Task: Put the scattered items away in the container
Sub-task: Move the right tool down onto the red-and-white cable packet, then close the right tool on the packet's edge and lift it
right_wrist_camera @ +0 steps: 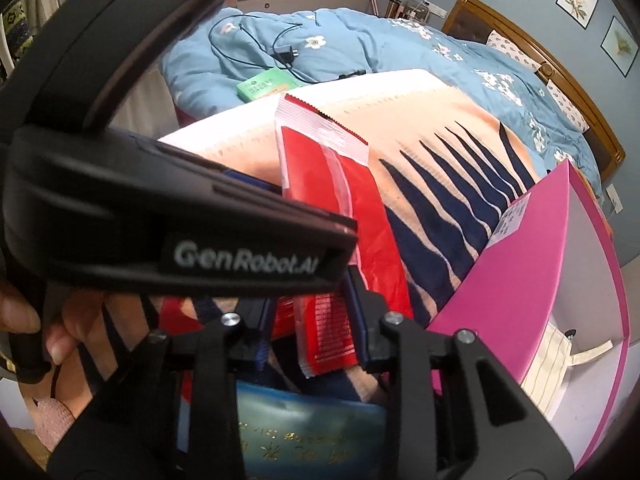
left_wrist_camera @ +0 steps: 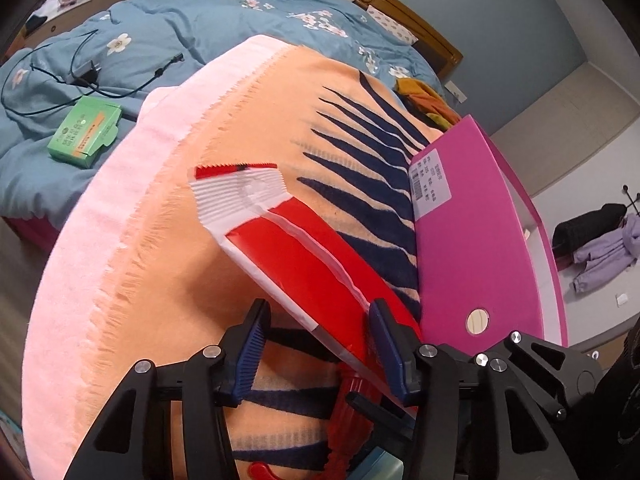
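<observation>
The left gripper (left_wrist_camera: 316, 356) has its blue-padded jaws parted wide, with the lower end of a red and white packet (left_wrist_camera: 304, 264) lying slantwise between them; the right pad meets the packet's edge, the left pad stands clear of it, so whether it has a true hold cannot be told. The right gripper (right_wrist_camera: 310, 336) has its jaws spread about the same packet's (right_wrist_camera: 340, 216) near end, the right pad against its side, and its grip cannot be judged either. The left tool's black body, marked GenRobot.AI, crosses the right wrist view, with a hand (right_wrist_camera: 48, 320) around its handle. The packet lies on an orange blanket (left_wrist_camera: 168, 240) with dark blue stripes, its white serrated end pointing away from the jaws. Just right of the packet stands the pink container (left_wrist_camera: 472, 248), open-topped, with a striped cream cloth (right_wrist_camera: 548, 364) inside. Beyond the packet, on the blue floral duvet (left_wrist_camera: 208, 20), lie a green box (left_wrist_camera: 84, 132) and a black charger cable (left_wrist_camera: 80, 76).
</observation>
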A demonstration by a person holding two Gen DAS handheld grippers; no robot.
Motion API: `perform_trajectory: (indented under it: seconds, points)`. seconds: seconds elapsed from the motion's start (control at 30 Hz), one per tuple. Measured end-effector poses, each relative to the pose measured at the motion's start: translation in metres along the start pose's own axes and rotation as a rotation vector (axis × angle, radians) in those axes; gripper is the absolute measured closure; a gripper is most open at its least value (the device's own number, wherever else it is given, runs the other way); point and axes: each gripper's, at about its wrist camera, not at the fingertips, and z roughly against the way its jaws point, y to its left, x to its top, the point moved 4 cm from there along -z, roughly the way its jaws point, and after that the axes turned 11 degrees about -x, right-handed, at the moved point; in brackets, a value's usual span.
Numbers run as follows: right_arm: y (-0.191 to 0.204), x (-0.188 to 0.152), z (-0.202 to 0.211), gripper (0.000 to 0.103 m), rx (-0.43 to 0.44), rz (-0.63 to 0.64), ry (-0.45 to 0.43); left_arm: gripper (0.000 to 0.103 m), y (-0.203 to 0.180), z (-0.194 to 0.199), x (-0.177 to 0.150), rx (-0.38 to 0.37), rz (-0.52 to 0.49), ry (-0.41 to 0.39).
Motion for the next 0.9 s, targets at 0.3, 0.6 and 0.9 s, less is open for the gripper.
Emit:
perform_trajectory:
  seconds: [0.3,0.6,0.9]
  points:
    - [-0.001,0.005,-0.009,0.08,-0.051,0.025,0.018,0.067,-0.001,0.0,0.0,-0.015,0.006,0.002]
    - [-0.006,0.001,0.02,0.089,-0.009,-0.002,-0.057,0.076,-0.016,0.019,-0.003,-0.082,-0.01,-0.041]
    - [-0.013,-0.006,0.065,0.092,0.106,-0.044,-0.137,0.076,-0.041,0.052,-0.017,-0.14,-0.055,-0.096]
